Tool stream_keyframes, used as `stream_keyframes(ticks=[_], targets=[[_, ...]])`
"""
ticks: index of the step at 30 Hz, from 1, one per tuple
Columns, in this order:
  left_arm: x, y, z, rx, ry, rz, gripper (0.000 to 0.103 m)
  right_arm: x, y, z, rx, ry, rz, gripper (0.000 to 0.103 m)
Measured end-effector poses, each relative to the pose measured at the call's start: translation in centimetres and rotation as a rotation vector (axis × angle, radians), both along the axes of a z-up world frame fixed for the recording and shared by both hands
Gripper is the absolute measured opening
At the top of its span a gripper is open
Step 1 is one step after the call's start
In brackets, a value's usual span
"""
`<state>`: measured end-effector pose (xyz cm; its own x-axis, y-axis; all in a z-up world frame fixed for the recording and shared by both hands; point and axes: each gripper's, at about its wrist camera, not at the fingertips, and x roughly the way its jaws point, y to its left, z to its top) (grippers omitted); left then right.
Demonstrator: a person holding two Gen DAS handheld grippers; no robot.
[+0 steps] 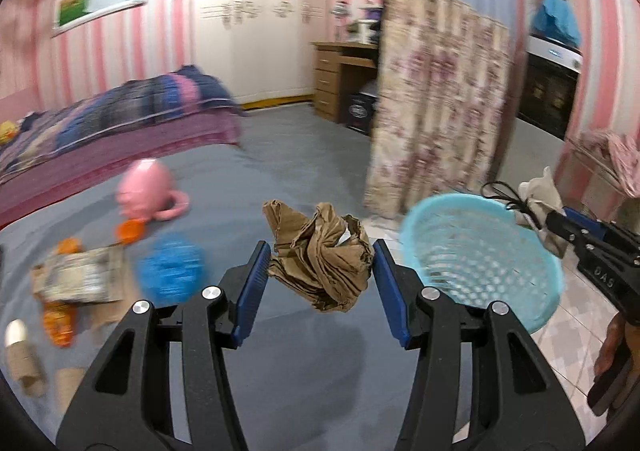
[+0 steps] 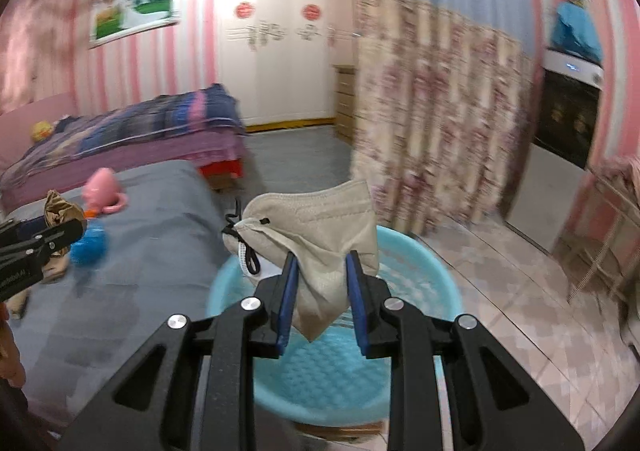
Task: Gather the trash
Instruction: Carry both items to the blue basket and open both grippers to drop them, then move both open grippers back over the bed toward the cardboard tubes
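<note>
A crumpled brown paper wad sits pinched between the blue pads of my left gripper, held above the grey bedspread. A beige face mask is clamped between the pads of my right gripper, directly over the open light blue basket. The basket stands beside the bed, above the tiled floor. Behind the wad, on the bedspread, lie a pink mug on its side, a blue ball, orange wrappers and cardboard tubes.
</note>
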<state>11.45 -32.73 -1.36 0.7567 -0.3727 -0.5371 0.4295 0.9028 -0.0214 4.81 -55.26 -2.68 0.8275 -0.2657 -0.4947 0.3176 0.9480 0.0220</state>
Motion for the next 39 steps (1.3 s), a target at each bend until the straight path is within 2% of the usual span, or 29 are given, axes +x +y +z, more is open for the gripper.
stream_keyframes(ticks=[5,10,12,13,14,15,22,30,32,34,37,39], targets=[[0.6,-6.9,-2.1,0.010,0.046,-0.114,0.051,-0.2,-3.1,-1.3,0.023,0.011,-0.063,0.025],[1.7,-11.2,-3.3,0.047,0.046,-0.175,0.052,0.4,-4.5,-1.9,0.034,0.010,-0.094,0.025],[2.3,-12.5,-3.3,0.050,0.058,-0.211,0.063,0.5,-5.0,-2.1,0.040,0.010,-0.102,0.025],[2.5,-12.9,-3.3,0.059,0.055,-0.210,0.077,0.5,-5.1,-2.1,0.044,0.011,-0.104,0.025],[2.6,-12.9,-3.1,0.064,0.039,-0.194,0.086,0.6,-5.1,-2.2,0.044,0.013,-0.106,0.025],[2.9,-12.8,-2.8,0.061,0.019,-0.176,0.088,0.6,-5.1,-2.3,0.041,0.015,-0.105,0.025],[5.3,-9.0,-2.1,0.015,0.043,-0.090,0.094,1.2,-4.1,-3.4,0.045,0.038,-0.104,0.025],[5.3,-3.8,-2.5,0.038,0.037,-0.008,0.096,4.3,-2.0,-4.7,0.037,0.064,-0.096,0.027],[5.2,-2.6,-2.5,0.041,0.038,0.008,0.096,5.3,-1.6,-4.8,0.016,0.067,-0.104,0.039],[5.2,-1.5,-2.3,0.033,0.042,0.021,0.096,5.7,-1.3,-4.8,0.000,0.064,-0.107,0.078],[5.0,0.0,-2.0,0.029,0.037,0.038,0.096,5.7,-1.0,-4.7,-0.021,0.079,-0.134,0.079],[4.7,1.2,-1.7,0.030,0.026,0.053,0.096,5.6,-1.1,-4.7,-0.014,0.079,-0.141,0.085]])
